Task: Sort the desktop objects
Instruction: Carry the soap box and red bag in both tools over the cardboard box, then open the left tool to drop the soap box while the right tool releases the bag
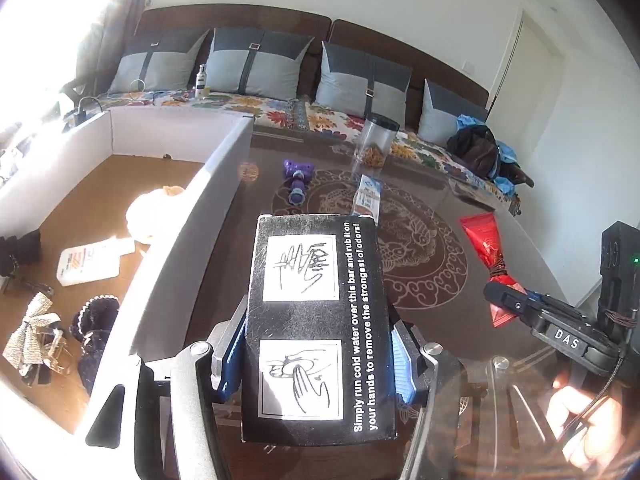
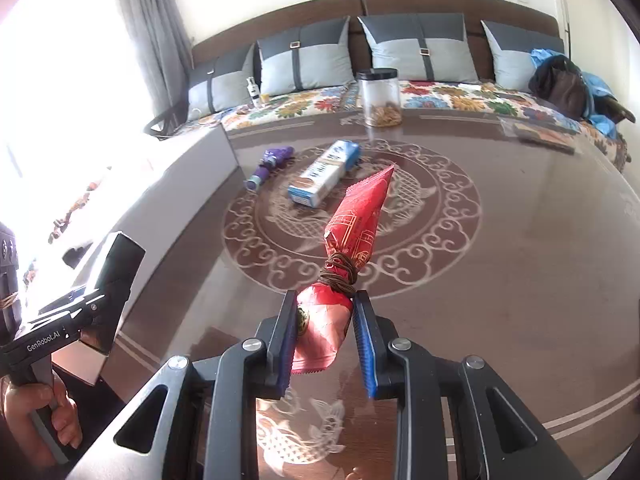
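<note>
My left gripper (image 1: 316, 356) is shut on a black box (image 1: 316, 320) printed with hand-washing drawings and white text; it hangs above the table beside the white storage bin (image 1: 176, 240). The box (image 2: 116, 280) and left gripper also show at the left of the right wrist view. My right gripper (image 2: 326, 344) is shut on the lower end of a red foil packet (image 2: 352, 232) tied with brown cord, lifted off the table. That packet (image 1: 486, 248) appears at the right of the left wrist view, held by the right gripper (image 1: 504, 300).
On the patterned brown table (image 2: 500, 280) lie a blue-white carton (image 2: 324, 174), a purple toy (image 2: 268, 166) and a clear jar (image 2: 378, 98). The bin holds a white bottle (image 1: 92, 260), a bow (image 1: 34, 328), dark knitwear and a pale plush. A cushioned sofa (image 2: 420, 48) runs behind.
</note>
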The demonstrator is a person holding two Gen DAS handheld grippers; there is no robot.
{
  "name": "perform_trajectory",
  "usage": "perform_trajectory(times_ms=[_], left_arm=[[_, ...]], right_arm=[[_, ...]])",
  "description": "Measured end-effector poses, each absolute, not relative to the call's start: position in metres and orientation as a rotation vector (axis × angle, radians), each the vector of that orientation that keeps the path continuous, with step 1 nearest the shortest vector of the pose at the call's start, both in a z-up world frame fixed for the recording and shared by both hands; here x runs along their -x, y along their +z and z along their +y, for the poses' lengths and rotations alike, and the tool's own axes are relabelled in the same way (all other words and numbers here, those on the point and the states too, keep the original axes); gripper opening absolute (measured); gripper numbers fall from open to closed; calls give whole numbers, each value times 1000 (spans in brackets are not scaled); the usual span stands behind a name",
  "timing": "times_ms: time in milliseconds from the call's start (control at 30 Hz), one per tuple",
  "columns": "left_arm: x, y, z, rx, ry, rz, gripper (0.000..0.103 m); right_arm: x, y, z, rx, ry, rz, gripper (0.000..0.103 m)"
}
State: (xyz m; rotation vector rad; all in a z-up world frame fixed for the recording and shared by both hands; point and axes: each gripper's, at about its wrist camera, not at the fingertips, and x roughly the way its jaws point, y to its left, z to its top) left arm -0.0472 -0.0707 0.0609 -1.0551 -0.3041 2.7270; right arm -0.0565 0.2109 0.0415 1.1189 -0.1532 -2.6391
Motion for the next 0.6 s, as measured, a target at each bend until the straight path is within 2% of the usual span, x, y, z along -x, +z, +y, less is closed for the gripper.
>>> perform_trajectory(times_ms=[200, 367, 433, 467, 500, 533, 567, 600], left_arm=[[50, 99, -168, 1028, 2875, -401, 57], [51, 84, -259, 1203, 3000, -476, 57], [57, 64, -283, 1373, 3001, -506, 59], [61, 51, -291, 1479, 2985, -521, 61], [62, 41, -298, 1552, 2972, -539, 66], [60, 32, -301, 1582, 2963, -564, 69], [54, 27, -303, 1580, 2959, -589, 72], [48, 25, -303, 1560, 2968, -606, 76]], right_arm=[[69, 103, 84, -917, -2450, -102, 27], [85, 116, -45, -869, -2271, 52, 28], [90, 104, -86, -901, -2219, 113, 29], [93, 96, -103, -931, -2204, 145, 35], [97, 85, -117, -978, -2204, 185, 54], [101, 73, -127, -1044, -2212, 229, 64], [103, 63, -132, -1094, -2218, 257, 70], [102, 57, -132, -1109, -2221, 263, 70]])
